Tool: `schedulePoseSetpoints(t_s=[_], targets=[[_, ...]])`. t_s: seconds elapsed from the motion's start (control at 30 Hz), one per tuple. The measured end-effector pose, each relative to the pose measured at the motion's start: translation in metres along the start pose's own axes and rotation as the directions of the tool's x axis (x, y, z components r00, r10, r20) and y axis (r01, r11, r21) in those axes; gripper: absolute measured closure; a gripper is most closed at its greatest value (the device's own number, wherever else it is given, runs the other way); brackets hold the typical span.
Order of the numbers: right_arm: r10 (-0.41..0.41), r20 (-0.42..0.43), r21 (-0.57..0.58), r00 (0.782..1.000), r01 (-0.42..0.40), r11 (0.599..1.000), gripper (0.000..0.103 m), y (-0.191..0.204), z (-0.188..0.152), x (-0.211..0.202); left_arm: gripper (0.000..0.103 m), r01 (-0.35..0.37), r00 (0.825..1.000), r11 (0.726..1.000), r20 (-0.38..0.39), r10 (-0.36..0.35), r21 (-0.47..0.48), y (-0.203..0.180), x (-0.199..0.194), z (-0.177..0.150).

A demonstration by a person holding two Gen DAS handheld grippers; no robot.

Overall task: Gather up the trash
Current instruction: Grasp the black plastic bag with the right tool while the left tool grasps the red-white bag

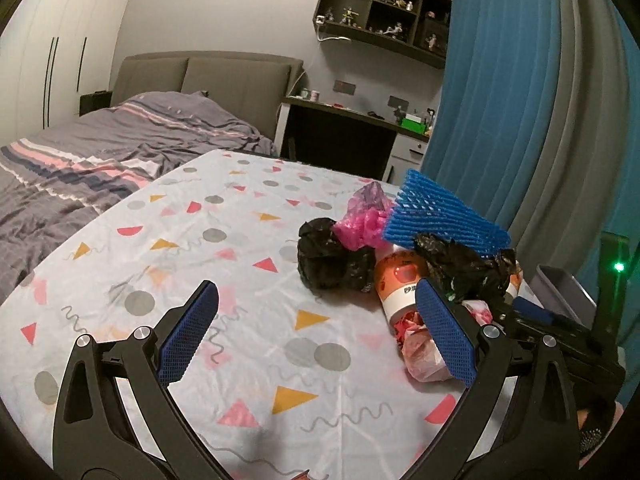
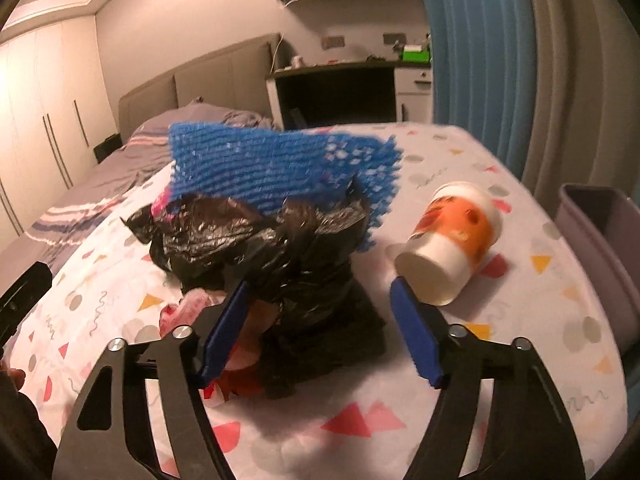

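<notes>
Now the right gripper (image 2: 320, 322), jaws apart, straddles the black bag (image 2: 276, 240), seemingly untouched, needing closure, while the left gripper (image 1: 316, 328) waits open.

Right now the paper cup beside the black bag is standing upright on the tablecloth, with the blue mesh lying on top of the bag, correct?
Not quite: the right wrist view shows the paper cup lying on its side. The blue mesh does lie on the black bag.

Patterned tablecloth table (image 2: 440, 420): crumpled black bags (image 2: 280, 248), blue foam net (image 2: 280, 168) atop, paper cup (image 2: 452, 240) on side.
</notes>
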State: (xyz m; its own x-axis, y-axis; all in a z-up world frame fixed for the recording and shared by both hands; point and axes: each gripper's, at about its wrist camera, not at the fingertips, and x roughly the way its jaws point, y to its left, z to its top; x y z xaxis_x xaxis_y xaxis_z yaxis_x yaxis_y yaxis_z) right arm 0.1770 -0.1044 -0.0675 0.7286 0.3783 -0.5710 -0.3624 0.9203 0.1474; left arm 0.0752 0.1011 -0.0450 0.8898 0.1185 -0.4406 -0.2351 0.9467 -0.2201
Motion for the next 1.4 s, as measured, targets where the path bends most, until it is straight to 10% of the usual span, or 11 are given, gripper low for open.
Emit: schedulePoseSetpoints(t_s=[0.33,1.0,1.4], targets=[[0.005,-0.015,-0.047,1.000,-0.006,0.999,0.089,0.003,-0.006,-0.001,0.006,0.056,0.998,0.998,-0.028,-0.055,0.038,-0.015,0.004,-0.005],[-0.074,0.174,0.057,0.982,0.065,0.996,0.092,-0.052,-0.020,-0.102,0.007,0.199,0.968,0.967,-0.183,-0.169,0.156,-0.090,0.033,-0.032],[-0.072,0.178,0.084,0.981,0.058,0.995,0.092,-0.064,-0.026,-0.107,0.041,0.225,0.928,0.973,-0.317,-0.196,0.059,-0.080,0.062,-0.037]])
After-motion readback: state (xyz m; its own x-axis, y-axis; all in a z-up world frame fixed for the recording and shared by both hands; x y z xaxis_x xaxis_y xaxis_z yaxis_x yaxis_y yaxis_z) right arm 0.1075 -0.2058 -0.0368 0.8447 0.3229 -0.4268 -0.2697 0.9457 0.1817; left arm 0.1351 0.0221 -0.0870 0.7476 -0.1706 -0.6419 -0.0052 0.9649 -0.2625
